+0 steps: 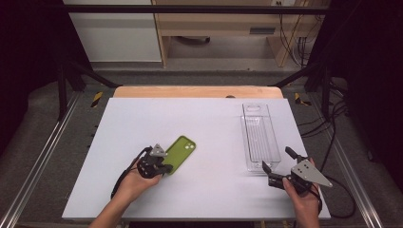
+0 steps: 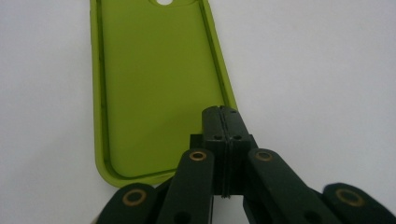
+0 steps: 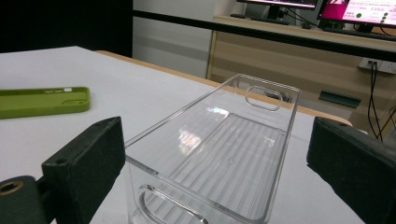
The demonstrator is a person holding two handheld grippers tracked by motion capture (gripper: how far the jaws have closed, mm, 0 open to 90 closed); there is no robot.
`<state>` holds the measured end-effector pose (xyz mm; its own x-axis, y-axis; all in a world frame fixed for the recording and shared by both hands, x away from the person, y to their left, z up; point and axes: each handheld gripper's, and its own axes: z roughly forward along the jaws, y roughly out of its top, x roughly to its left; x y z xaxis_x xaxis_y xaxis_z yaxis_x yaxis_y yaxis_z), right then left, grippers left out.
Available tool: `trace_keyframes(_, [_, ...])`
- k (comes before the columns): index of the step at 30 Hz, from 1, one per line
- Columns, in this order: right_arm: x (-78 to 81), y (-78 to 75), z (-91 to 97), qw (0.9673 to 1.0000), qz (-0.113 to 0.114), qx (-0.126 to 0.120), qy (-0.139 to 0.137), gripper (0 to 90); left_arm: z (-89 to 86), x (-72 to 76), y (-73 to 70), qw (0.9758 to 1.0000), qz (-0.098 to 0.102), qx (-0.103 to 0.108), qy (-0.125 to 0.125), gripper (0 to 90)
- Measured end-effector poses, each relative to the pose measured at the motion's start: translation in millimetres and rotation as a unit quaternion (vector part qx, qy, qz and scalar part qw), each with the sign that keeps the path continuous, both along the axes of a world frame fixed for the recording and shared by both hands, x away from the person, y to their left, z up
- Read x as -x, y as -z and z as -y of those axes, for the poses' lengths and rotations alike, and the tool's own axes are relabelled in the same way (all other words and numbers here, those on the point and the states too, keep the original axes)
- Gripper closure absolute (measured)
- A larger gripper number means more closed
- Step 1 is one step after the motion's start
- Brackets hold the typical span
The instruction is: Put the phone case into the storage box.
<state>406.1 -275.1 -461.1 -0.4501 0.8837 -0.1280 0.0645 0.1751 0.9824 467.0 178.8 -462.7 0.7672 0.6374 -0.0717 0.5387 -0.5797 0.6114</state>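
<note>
Left gripper point(image 1: 164, 167), jaws pressed together on the near rim of the green phone case point(image 1: 180, 154), left of centre. Right gripper point(image 1: 278, 166), spread, straddles the clear bin's point(image 1: 259, 137) near end. Risk: thin rim slipping out.

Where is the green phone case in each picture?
High view: the green phone case lies left of the middle, at the left gripper.
Left gripper view: upper left, open side up, beside the shut jaws.
Right gripper view: far left, flat.
Shared landmark: the white table.
</note>
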Motion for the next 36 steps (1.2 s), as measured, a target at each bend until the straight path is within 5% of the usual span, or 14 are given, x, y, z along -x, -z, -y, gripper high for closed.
trace_keyframes(9, [0.5, 0.4, -1.5, 1.0000, -0.001, 0.005, -0.001, 5.0, -26.9, 37.5, -1.2, 0.9999, -0.006, -0.006, 0.011, 90.0])
trace_keyframes(15, [0.5, 0.4, -1.9, 1.0000, -0.002, 0.007, -0.002, 5.0, -33.4, 41.8, -1.7, 0.9999, -0.004, -0.009, 0.010, 89.9])
trace_keyframes(18, [0.7, 0.5, -1.4, 1.0000, -0.002, 0.006, -0.002, 4.9, -33.9, 40.9, -5.7, 0.9998, 0.012, -0.011, 0.013, 89.1])
trace_keyframes(22, [0.6, 0.7, 0.0, 1.0000, -0.002, 0.006, 0.000, 4.9, -32.7, 38.0, -15.1, 0.9986, 0.050, -0.006, -0.013, 69.4])
trace_keyframes(23, [0.6, 0.7, 0.4, 1.0000, -0.002, 0.004, 0.000, 4.9, -30.8, 36.0, -20.1, 0.9969, 0.077, 0.001, -0.020, 60.9])
trace_keyframes(28, [0.9, 0.5, 0.2, 1.0000, -0.002, 0.003, -0.001, 4.8, -24.1, 31.0, -24.7, 0.9948, 0.097, -0.011, -0.027, 38.7])
trace_keyframes(31, [0.7, 0.9, -0.5, 1.0000, -0.003, 0.004, -0.002, 4.8, -19.6, 27.7, -23.0, 0.9954, 0.092, -0.014, -0.023, 16.6])
trace_keyframes(36, [1.1, 0.6, -0.9, 1.0000, -0.003, 0.004, -0.003, 4.7, -14.5, 23.5, -14.0, 0.9978, 0.062, -0.022, -0.011, 6.3])
